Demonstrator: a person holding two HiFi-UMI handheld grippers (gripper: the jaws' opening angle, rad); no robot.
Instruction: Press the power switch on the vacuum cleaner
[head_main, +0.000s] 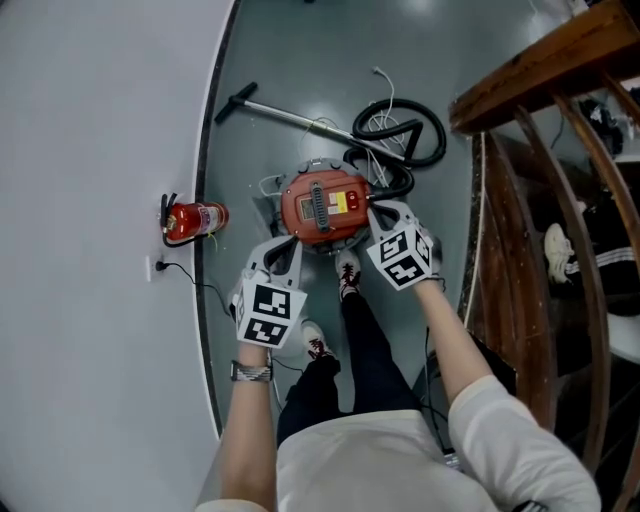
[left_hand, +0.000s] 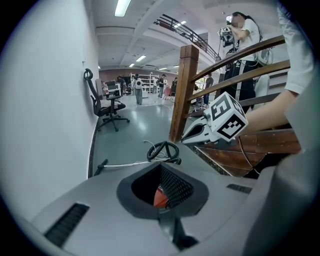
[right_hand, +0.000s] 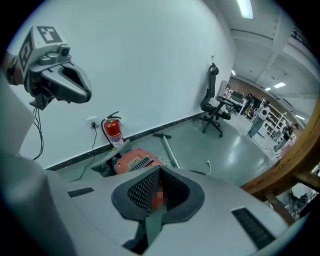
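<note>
Both grippers clenched above the vacuum cleaner (head_main: 322, 207) — nothing held.
In the head view the red vacuum cleaner sits on the floor (head_main: 300, 60) straight ahead of you. Your left gripper (head_main: 285, 250) hangs at its 7 o'clock and your right gripper (head_main: 385, 212) at its 3 o'clock, each with jaws pressed together and empty. The fire extinguisher (head_main: 195, 218) stands at the vacuum's 9 o'clock — the hose (head_main: 400, 135) coils at 1 o'clock.
</note>
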